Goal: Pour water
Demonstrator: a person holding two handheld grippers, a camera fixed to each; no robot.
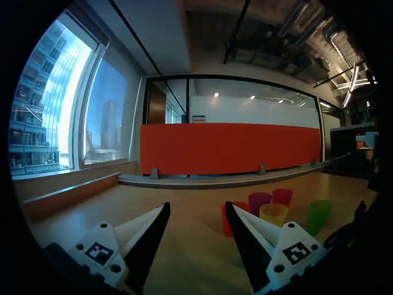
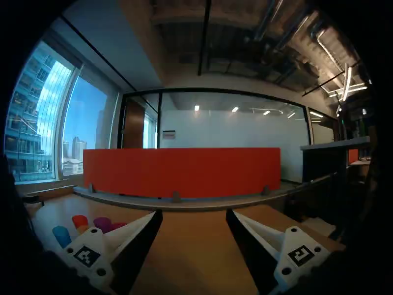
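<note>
Coloured cups (image 1: pixel 273 214) are standing on the tabletop (image 1: pixel 196 255) ahead and right of the left gripper (image 1: pixel 197 206), which is gaping empty; the right gripper (image 2: pixel 194 214) is hanging released too, cups off to its left.

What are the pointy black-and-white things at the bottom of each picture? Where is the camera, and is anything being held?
Those are the two fingers of a grabbing tool. A person holds one tool in each hand. A small camera rides on each tool and looks out along its fingers, so each round picture is one tool's own view.

The left gripper is open, with nothing between its fingers. The right gripper is open and empty too.

Below them is a wooden table. Coloured cups stand on it, among them a yellow cup, a green cup and a purple cup. Behind it are an orange panel and big windows.
</note>
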